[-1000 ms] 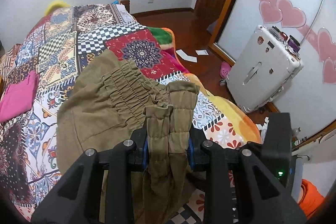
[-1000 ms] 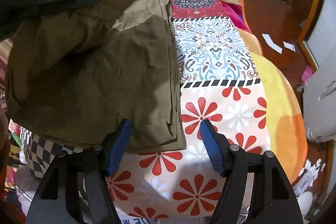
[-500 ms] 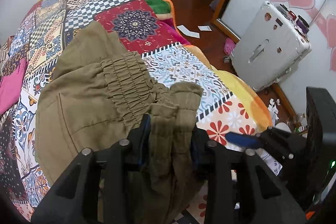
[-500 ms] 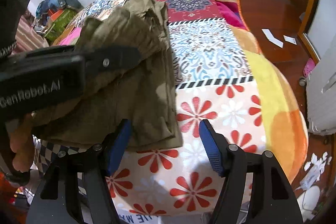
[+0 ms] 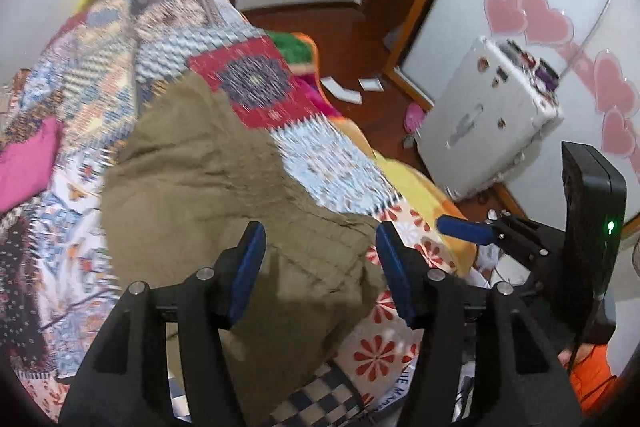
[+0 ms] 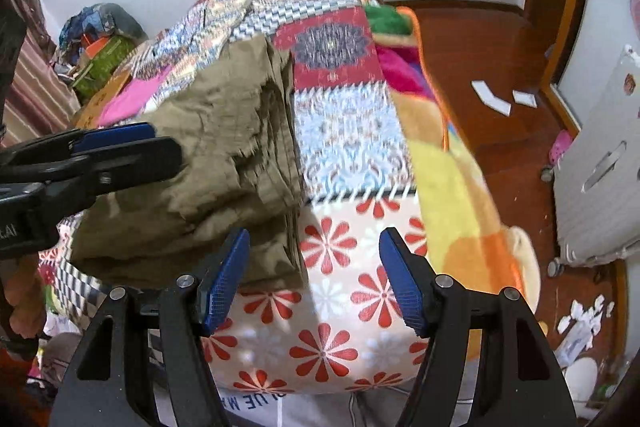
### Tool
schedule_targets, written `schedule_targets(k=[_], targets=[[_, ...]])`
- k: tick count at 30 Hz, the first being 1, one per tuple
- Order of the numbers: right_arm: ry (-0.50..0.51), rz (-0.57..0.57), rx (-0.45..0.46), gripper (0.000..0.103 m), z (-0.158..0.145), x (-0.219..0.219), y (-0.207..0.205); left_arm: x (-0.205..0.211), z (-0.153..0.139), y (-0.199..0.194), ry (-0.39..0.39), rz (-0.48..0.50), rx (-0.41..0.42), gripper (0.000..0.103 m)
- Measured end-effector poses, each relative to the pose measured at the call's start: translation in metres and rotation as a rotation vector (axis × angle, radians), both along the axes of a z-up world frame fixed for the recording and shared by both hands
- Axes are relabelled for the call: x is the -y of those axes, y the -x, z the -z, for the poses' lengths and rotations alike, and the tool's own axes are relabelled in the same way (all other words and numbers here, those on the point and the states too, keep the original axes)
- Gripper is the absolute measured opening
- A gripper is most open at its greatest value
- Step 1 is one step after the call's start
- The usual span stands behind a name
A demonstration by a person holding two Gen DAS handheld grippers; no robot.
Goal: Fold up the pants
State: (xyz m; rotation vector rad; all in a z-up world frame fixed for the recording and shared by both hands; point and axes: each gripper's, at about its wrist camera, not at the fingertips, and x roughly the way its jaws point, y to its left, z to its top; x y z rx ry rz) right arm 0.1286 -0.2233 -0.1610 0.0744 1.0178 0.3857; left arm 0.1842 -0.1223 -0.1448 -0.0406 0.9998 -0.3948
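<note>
Pants (image 5: 208,183) lie in a folded olive heap on the bed (image 5: 336,163), its patchwork blanket bare to their right. My left gripper (image 5: 318,259) has just been spreading its fingers; they now straddle the cloth without pinching it. My right gripper (image 6: 314,279) hangs released over the red-flower patch. I'd lift clear gently, then press the stack flat and square its edges.

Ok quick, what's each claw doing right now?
Left gripper: open, jaws just opened, let go of the olive pants.
Right gripper: open, holding nothing.
</note>
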Motion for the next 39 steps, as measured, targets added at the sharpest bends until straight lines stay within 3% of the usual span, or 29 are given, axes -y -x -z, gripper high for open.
schedule_targets(k=[3, 6, 12, 16, 19, 20, 26, 32, 39], targets=[[-0.020, -0.008, 0.040, 0.064, -0.013, -0.007, -0.001, -0.026, -0.009, 0.003, -0.003, -0.046, 0.029, 0.062], [-0.040, -0.027, 0.072, 0.064, -0.022, -0.020, -0.004, -0.055, -0.004, 0.003, -0.058, -0.104, 0.030, 0.062], [-0.009, -0.084, 0.070, 0.064, -0.011, -0.058, -0.010, -0.096, 0.028, 0.013, -0.093, -0.165, -0.046, 0.062], [0.063, -0.097, 0.000, 0.064, 0.020, -0.067, -0.011, -0.098, 0.046, 0.025, -0.087, -0.156, -0.068, 0.064], [0.061, -0.080, -0.050, 0.067, 0.038, -0.061, -0.008, -0.097, 0.061, 0.026, -0.081, -0.151, -0.093, 0.068], [0.055, -0.068, -0.057, 0.071, 0.039, -0.058, -0.008, -0.097, 0.065, 0.026, -0.077, -0.153, -0.102, 0.068], [0.064, -0.056, -0.030, 0.072, 0.020, -0.055, -0.004, -0.109, 0.055, 0.023, -0.036, -0.158, -0.091, 0.071], [0.026, -0.046, -0.004, 0.072, 0.005, -0.054, 0.005, -0.136, 0.034, -0.006, -0.051, -0.223, -0.028, 0.071], [0.022, -0.037, -0.023, 0.072, 0.014, -0.059, 0.004, -0.157, 0.061, -0.073, -0.020, -0.279, -0.126, 0.071]])
